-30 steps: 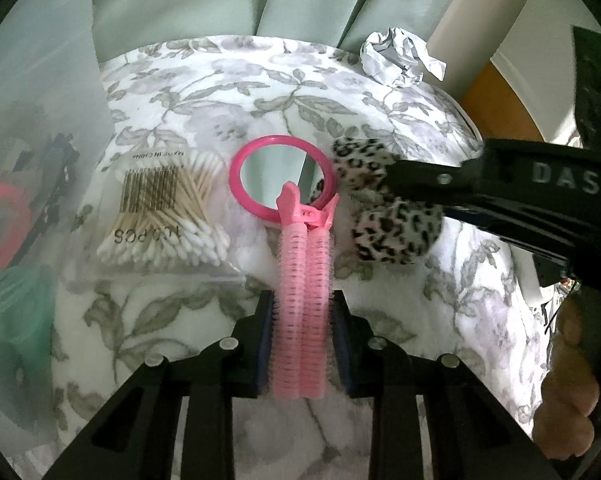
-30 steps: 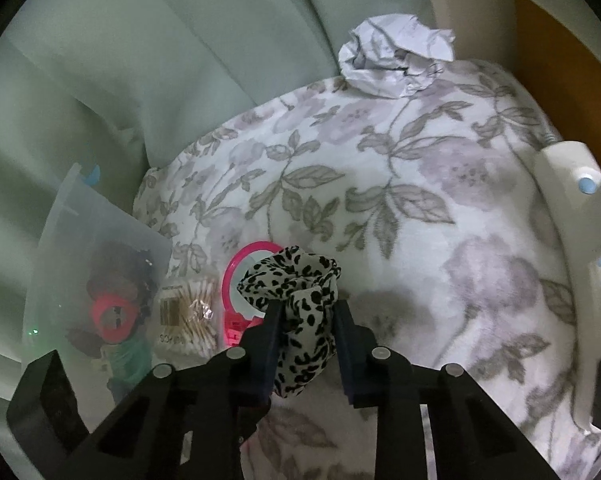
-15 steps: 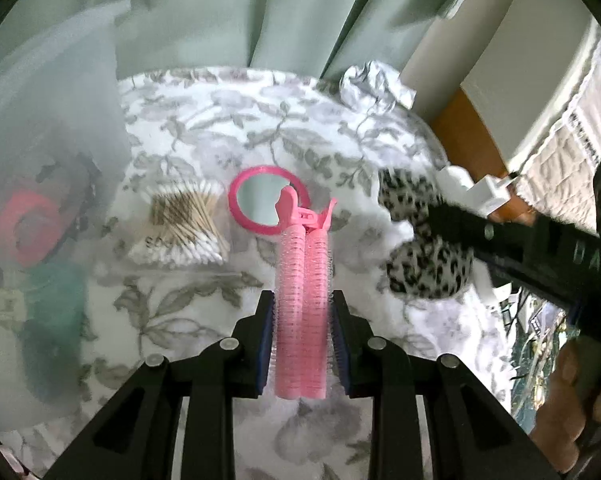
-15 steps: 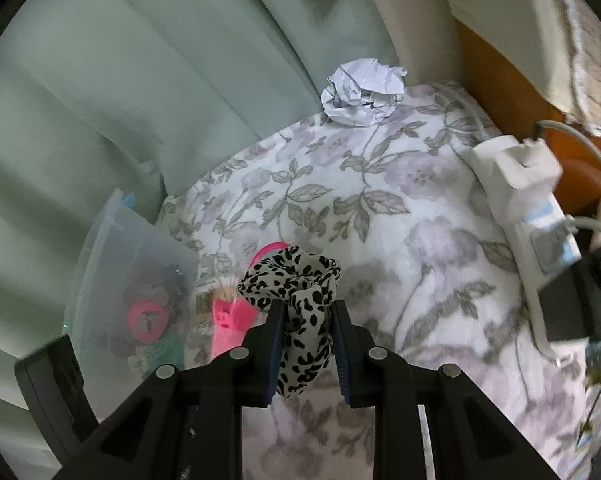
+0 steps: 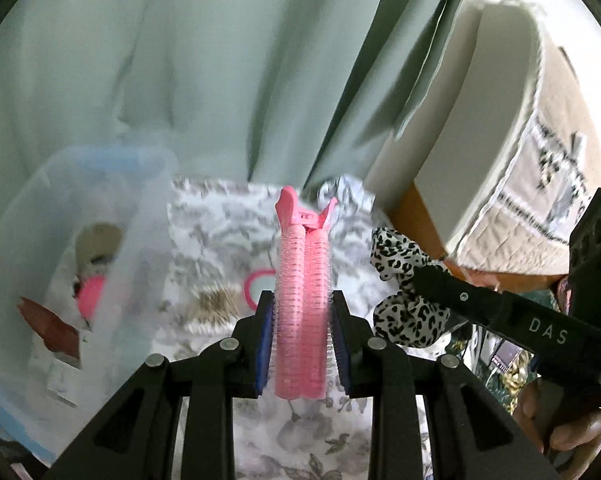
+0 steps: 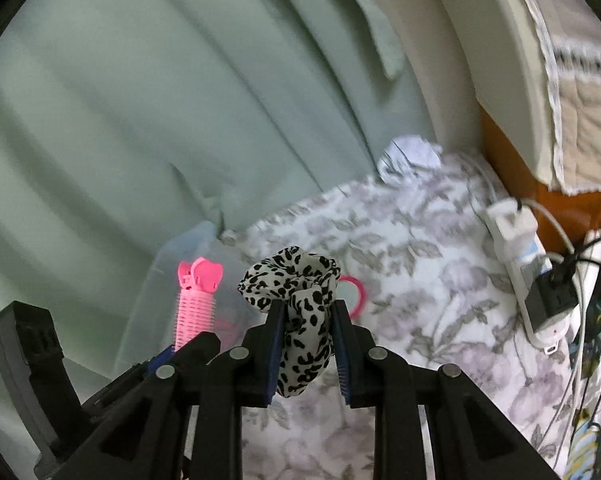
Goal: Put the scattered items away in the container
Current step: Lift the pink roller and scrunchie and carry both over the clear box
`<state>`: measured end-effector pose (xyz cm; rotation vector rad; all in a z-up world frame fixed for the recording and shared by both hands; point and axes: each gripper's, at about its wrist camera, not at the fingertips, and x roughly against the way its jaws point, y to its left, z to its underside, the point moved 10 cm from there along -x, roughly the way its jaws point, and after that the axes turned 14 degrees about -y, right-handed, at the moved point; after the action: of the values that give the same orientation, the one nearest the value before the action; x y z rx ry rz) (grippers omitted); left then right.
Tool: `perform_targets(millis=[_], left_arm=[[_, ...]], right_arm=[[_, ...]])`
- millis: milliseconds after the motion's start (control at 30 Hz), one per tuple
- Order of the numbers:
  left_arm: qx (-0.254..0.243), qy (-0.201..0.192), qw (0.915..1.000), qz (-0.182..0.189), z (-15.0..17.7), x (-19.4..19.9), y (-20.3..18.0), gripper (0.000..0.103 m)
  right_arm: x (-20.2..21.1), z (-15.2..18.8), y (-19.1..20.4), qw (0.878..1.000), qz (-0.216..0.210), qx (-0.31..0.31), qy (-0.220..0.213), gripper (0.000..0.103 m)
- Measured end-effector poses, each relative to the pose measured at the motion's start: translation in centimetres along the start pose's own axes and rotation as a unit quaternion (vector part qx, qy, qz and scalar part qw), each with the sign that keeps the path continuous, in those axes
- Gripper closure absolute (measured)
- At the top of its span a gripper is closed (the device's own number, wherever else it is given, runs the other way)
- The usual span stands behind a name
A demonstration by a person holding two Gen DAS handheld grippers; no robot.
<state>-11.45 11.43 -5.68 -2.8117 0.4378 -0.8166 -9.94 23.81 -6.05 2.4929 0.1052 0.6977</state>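
The left gripper (image 5: 302, 344) is clamping a pink hair-roller clip (image 5: 302, 300) and the right gripper (image 6: 306, 354) is pinching a leopard-print scrunchie (image 6: 300, 312), both raised clear of the floral cloth (image 6: 420, 280), likely for dropping into the translucent container (image 5: 60, 240).

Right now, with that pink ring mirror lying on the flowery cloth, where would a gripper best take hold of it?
On the rim of the pink ring mirror, coming down from above. It lies flat on the floral cloth, so only its thin raised edge offers the fingers something to pinch; the side facing away from the cotton swabs looks freest.
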Motion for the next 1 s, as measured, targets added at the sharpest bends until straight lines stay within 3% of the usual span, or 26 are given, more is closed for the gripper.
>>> perform_targets(millis=[467,1000], left_arm=[[0.012,-0.075,0.9970,-0.013,-5.4,6.0,3.0,0.075],[0.032,-0.129,0.9905,-0.033,-8.8,11.3,6.6,0.075]], right_arm=[[3.6,-2.5,6.4,0.998,-0.035,0.029,-0.046,0.078],[6.4,-4.6,12.4,0.992,-0.077,0.063,-0.080,0.078]])
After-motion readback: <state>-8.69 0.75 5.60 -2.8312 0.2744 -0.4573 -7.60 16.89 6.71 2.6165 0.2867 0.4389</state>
